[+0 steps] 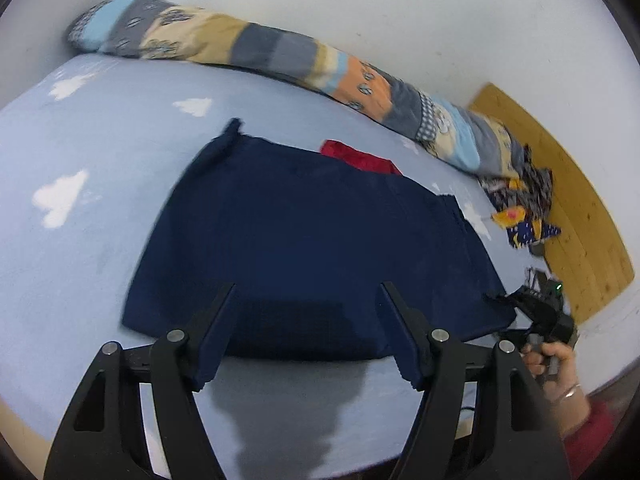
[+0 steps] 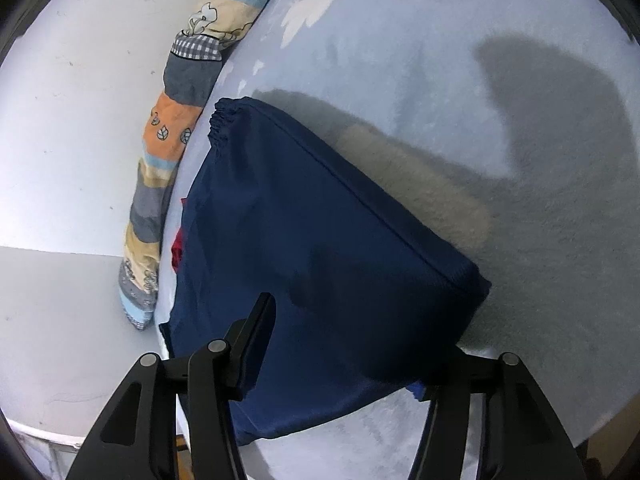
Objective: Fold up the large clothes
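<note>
One cloud-print bed (image 1: 100,152), white walls (image 1: 360,12)

Right gripper (image 2: 340,344) spread wide, navy garment (image 2: 320,248) draped over one finger, on the bed (image 2: 480,80)

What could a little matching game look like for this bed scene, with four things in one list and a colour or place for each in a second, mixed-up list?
Things:
1. garment being folded
2. cloth peeking out behind it
3. long patchwork bolster
4. wooden board

Descriptions:
A. red
B. lies along the wall at the bed's far edge
C. navy blue
D. stands at the end of the bed, against the wall

Pairs: 1-C, 2-A, 3-B, 4-D
</note>
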Available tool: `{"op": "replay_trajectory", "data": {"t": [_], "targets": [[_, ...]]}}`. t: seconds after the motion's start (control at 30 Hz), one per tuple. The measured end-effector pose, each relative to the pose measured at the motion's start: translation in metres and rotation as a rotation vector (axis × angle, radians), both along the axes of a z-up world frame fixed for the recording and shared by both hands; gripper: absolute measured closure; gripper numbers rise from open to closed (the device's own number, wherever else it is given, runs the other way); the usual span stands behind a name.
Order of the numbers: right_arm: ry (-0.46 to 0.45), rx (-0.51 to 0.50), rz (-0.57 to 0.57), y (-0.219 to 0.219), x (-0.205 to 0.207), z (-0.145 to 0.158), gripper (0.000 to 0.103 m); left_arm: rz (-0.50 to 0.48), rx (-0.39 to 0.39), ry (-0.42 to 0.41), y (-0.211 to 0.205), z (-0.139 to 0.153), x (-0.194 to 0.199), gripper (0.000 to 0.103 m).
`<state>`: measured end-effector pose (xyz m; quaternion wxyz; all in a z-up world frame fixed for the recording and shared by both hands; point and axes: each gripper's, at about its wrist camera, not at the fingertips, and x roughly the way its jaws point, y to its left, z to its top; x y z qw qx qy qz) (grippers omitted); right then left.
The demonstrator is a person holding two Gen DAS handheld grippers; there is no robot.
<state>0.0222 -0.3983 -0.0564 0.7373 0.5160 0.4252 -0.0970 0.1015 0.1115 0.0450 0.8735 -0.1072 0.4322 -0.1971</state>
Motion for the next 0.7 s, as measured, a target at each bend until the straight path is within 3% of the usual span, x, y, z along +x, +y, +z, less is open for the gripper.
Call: {"op": "replay_trajectory", "data": {"t": [0.13,0.3,0.53,0.7], "targets": [[-0.005,-0.013,0.017,-0.003,0.005,0.001,0.044,-0.034,-0.002,0.041,-0.031,-0.021,0.018,0.034],[-0.047,0.094,0.01,-0.018,0.012,-0.012,0.044,-0.073,0.015,0.133,-0.063,-0.044,0.037,0.034],[-0.121,0.14,0.137,-0.031,0.011,-0.011,0.044,-0.146,0.099,0.132,-0.107,-0.054,0.043,0.034],[-0.164,0.186,0.124,-0.046,-0.005,-0.009,0.044,-0.2,0.143,0.104,-0.127,-0.055,0.038,0.034]]}}
